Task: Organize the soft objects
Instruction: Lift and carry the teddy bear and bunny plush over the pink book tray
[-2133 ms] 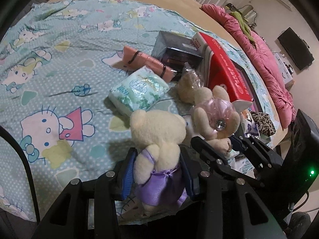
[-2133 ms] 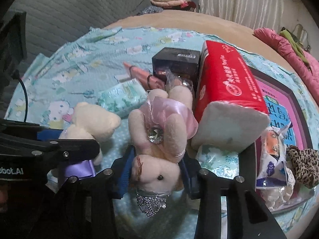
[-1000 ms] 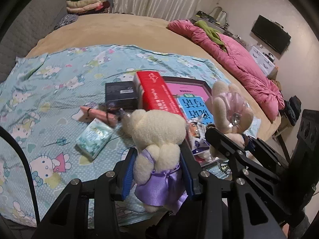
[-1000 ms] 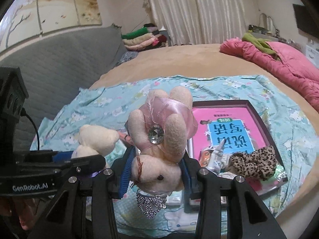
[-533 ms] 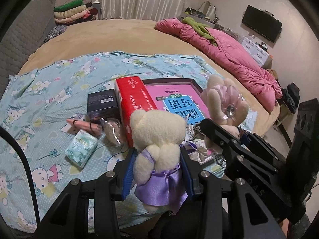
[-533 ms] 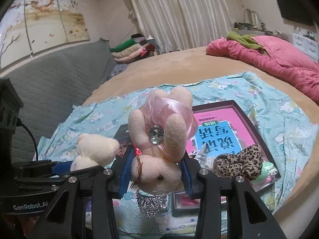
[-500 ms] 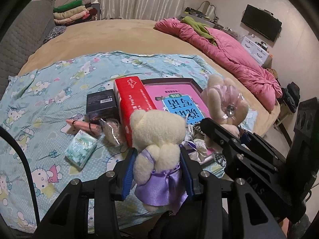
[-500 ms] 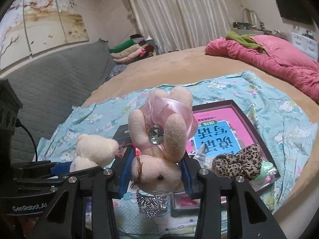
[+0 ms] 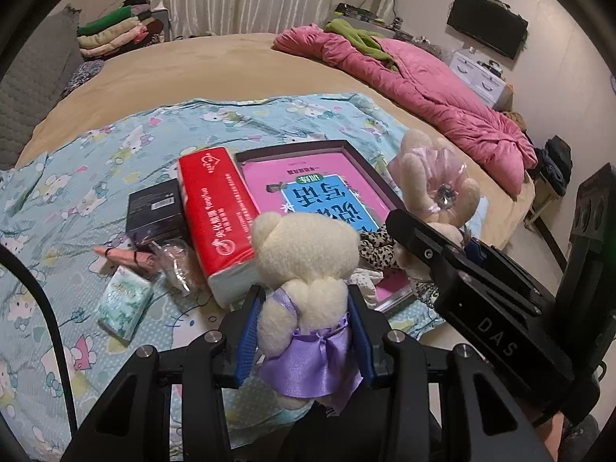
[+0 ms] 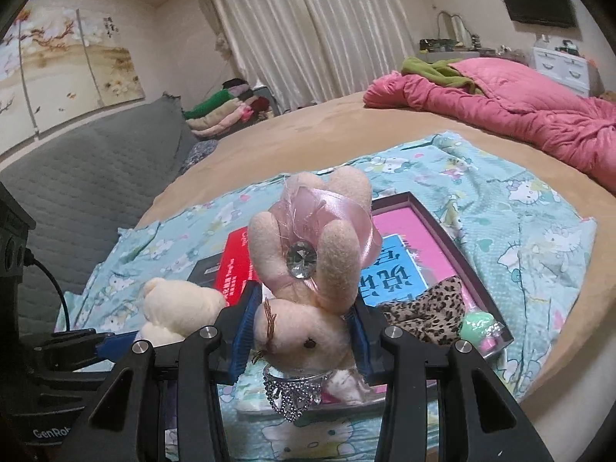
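A bedroom: a tan bed (image 9: 184, 73) carries a teal cartoon-cat sheet (image 9: 77, 177). On the sheet lie a red tissue pack (image 9: 215, 215) with white script too small to read and a tray (image 9: 369, 169) holding a pink book with blue Chinese lettering. The left gripper (image 9: 304, 327) is clamped on a cream bear (image 9: 304, 265) in a purple dress, held above the sheet. The right gripper (image 10: 300, 331), marked "DAS" on its side, squeezes a pink bunny (image 10: 308, 269) beside it. The left one reads "GenRo…".
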`<state>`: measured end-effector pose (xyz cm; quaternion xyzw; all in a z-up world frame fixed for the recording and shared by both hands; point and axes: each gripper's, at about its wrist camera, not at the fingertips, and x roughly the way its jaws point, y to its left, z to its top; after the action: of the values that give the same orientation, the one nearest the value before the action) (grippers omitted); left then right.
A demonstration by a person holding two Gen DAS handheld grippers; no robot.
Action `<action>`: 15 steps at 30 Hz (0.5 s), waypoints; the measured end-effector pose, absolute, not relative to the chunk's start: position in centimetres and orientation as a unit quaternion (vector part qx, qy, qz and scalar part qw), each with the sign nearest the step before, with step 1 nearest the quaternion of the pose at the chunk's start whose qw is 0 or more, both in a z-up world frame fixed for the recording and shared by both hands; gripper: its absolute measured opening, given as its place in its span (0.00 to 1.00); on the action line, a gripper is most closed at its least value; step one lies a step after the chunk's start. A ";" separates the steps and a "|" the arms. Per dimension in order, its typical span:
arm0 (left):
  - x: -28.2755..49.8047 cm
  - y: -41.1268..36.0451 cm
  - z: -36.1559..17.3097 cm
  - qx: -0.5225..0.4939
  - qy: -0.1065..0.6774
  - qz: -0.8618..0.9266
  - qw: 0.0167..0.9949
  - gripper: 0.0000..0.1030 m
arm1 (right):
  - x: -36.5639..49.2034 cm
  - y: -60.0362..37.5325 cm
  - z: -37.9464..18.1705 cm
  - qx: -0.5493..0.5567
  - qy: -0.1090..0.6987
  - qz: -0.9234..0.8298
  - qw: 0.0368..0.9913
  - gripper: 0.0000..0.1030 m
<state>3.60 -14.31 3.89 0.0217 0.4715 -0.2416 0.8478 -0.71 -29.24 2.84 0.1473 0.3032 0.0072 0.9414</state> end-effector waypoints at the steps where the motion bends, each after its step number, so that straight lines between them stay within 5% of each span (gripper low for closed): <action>1: 3.6 -14.5 3.8 0.022 0.472 -0.242 0.847 0.41 | -0.7 -29.4 2.8 0.150 0.303 0.006 0.941 0.43; 15: 5.2 -17.4 2.5 0.032 0.482 -0.258 0.836 0.41 | -1.1 -32.8 2.0 0.171 0.300 -0.026 0.938 0.43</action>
<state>5.22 -17.44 2.51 0.0319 0.4824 -0.2580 0.8365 -1.05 -32.85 2.05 0.1713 0.2999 -0.0256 0.9381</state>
